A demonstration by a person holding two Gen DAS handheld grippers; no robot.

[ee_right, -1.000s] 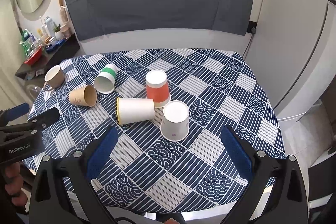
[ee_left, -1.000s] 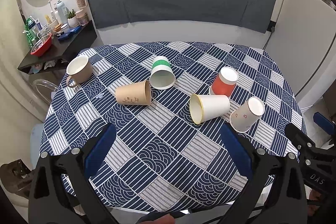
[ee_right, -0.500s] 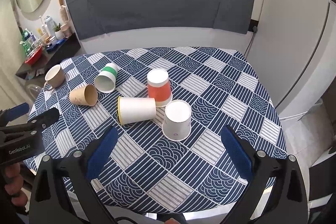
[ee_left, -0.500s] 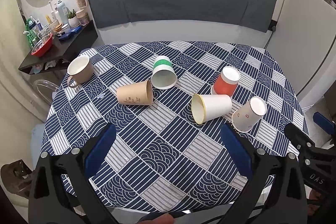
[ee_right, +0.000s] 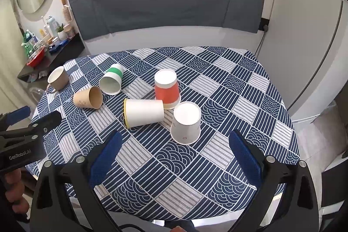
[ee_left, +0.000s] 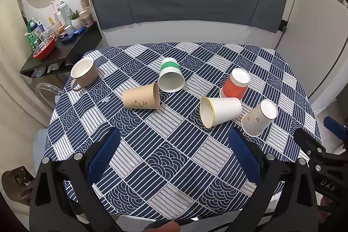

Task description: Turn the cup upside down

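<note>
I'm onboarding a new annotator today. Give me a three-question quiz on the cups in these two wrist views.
1. True or false: the orange cup stands mouth-down.
2. How many paper cups lie on their sides on the tablecloth?
3. Which stands upright, mouth up? A) brown mug B) hearts cup C) kraft cup

Key:
1. True.
2. Three: the kraft cup, green-banded cup and yellow-rimmed white cup.
3. A.

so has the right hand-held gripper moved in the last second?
Yes, slightly. In the right wrist view the orange cup and the table edge sit a little lower and further right than before, so the right hand-held gripper drifted slightly left and up.
</note>
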